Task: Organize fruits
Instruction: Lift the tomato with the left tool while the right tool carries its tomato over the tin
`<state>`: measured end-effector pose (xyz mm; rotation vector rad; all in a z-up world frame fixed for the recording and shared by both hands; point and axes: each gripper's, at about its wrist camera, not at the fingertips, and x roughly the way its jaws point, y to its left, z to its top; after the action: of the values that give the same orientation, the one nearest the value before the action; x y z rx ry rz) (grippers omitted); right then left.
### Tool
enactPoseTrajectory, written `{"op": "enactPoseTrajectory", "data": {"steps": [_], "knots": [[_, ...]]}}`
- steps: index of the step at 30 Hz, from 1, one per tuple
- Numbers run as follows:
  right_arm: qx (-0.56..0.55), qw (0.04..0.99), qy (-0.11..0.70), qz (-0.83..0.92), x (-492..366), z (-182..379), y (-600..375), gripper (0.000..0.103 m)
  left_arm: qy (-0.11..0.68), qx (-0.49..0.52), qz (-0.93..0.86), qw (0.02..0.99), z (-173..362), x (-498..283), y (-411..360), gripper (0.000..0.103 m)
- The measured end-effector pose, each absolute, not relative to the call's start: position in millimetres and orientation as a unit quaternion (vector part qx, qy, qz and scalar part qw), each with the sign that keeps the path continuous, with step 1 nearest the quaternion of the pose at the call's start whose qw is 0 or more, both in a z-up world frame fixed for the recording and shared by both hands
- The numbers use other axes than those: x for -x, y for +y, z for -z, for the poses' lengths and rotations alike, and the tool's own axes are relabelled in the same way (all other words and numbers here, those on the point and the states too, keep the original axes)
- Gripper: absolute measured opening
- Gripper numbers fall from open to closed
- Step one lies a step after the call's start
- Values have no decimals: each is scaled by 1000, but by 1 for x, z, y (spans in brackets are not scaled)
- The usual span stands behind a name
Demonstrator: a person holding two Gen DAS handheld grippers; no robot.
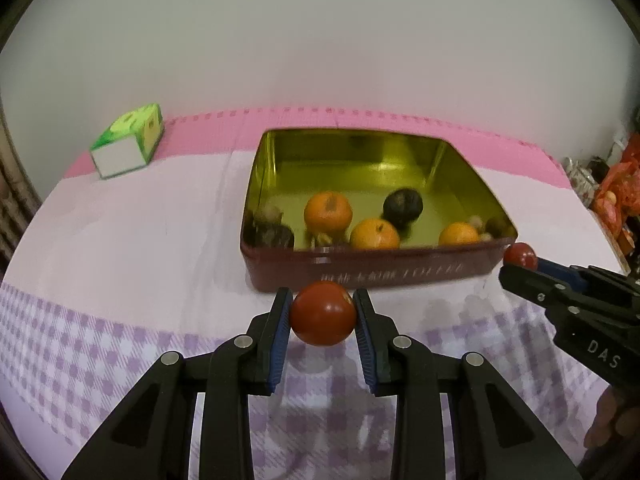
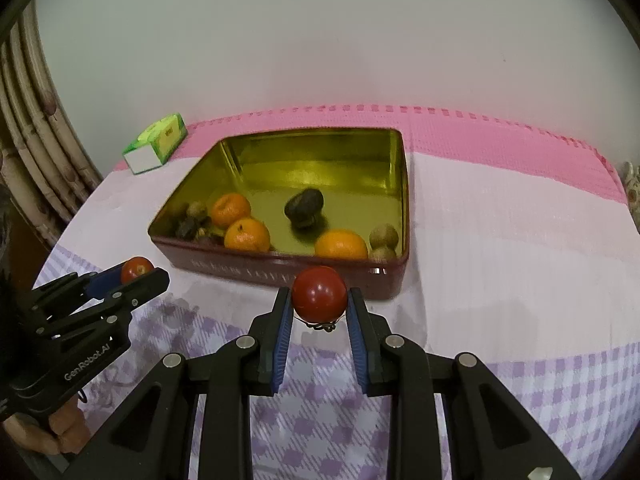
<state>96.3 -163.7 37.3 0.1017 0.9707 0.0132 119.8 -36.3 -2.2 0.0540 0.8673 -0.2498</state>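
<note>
My left gripper [image 1: 322, 314] is shut on a red tomato [image 1: 323, 314], held just in front of the near wall of a red tin with a gold inside [image 1: 372, 270]. My right gripper [image 2: 319, 300] is shut on another red tomato [image 2: 319, 293], also in front of the tin [image 2: 280, 274]. The tin holds three oranges [image 1: 328, 210], a dark round fruit [image 1: 402, 206] and several small brown fruits [image 2: 383, 236]. Each gripper shows in the other's view: the right [image 1: 520, 260] at the tin's right corner, the left [image 2: 138, 274] at its left corner.
A green and white box [image 1: 128, 142] lies at the back left on the pink mat. The table has a purple checked cloth [image 1: 80, 340]. Red and orange bags [image 1: 616, 192] stand at the far right. Bamboo poles [image 2: 36, 128] rise at the left.
</note>
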Motion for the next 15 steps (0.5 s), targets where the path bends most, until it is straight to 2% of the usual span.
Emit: {"op": "enactPoseTrajectory", "data": {"steps": [15], "knots": [[-39, 886, 463, -7, -138, -40, -165, 25, 407, -56, 114, 904, -12, -165, -49, 32]]}}
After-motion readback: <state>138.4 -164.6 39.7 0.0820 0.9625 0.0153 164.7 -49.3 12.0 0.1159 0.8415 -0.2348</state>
